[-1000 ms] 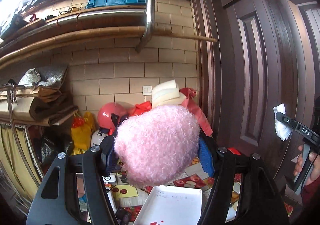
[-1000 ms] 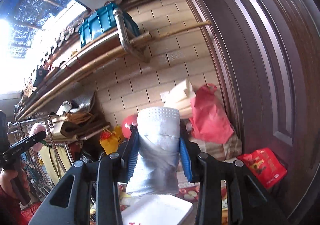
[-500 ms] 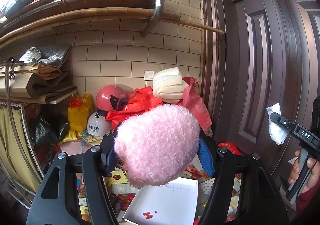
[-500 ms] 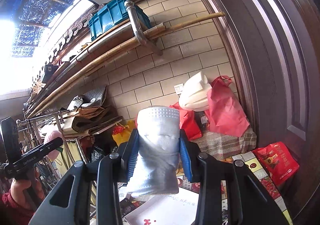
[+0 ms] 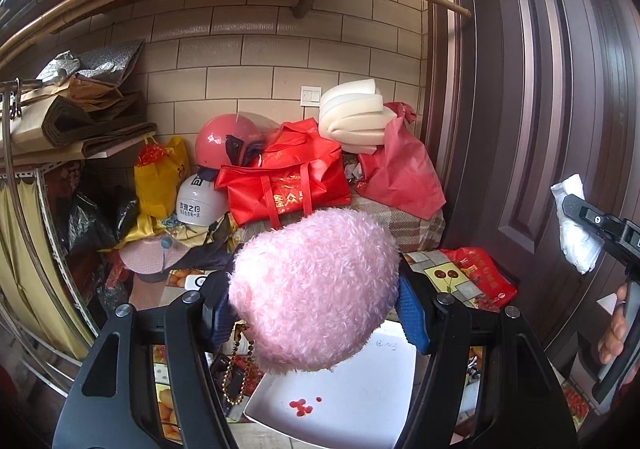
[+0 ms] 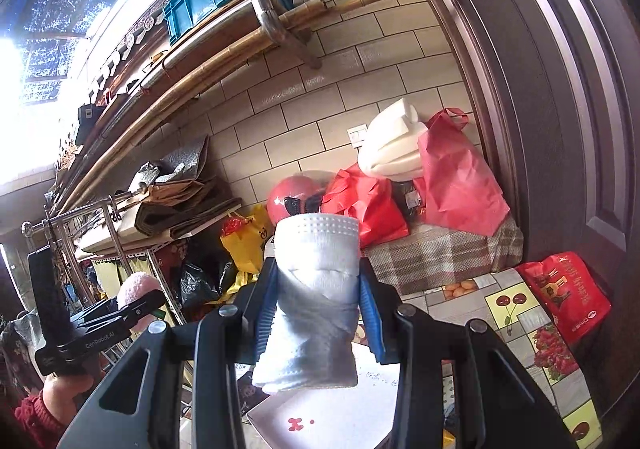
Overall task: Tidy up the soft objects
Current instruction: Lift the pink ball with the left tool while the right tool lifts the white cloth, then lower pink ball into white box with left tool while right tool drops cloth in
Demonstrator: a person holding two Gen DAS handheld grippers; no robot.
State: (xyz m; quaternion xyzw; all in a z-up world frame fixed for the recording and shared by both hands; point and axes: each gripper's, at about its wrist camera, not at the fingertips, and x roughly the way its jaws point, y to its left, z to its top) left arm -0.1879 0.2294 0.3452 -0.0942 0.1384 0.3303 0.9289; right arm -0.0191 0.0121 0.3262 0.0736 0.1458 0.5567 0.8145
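My left gripper (image 5: pixel 316 309) is shut on a fluffy pink plush ball (image 5: pixel 314 293) with a brass bead chain (image 5: pixel 234 373) hanging under it. It hangs above a white tray (image 5: pixel 352 405) with small red spots. My right gripper (image 6: pixel 318 309) is shut on a folded white cloth (image 6: pixel 316 297), above the same white tray (image 6: pixel 340 413). The right gripper with the cloth (image 5: pixel 576 229) shows at the right edge of the left wrist view. The left gripper with the pink ball (image 6: pixel 136 289) shows at the left of the right wrist view.
A patterned tablecloth (image 6: pixel 516 313) covers the table. Behind it are red bags (image 5: pixel 284 177), a pink helmet (image 5: pixel 224 141), white foam (image 5: pixel 352 117) and a yellow bag (image 5: pixel 160 173) against a brick wall. A dark door (image 5: pixel 540 89) stands on the right, a shelf rack (image 6: pixel 120 217) on the left.
Both grippers have tipped downward and lowered. The white tray and the table show more fully beneath them. Both grips are unchanged.
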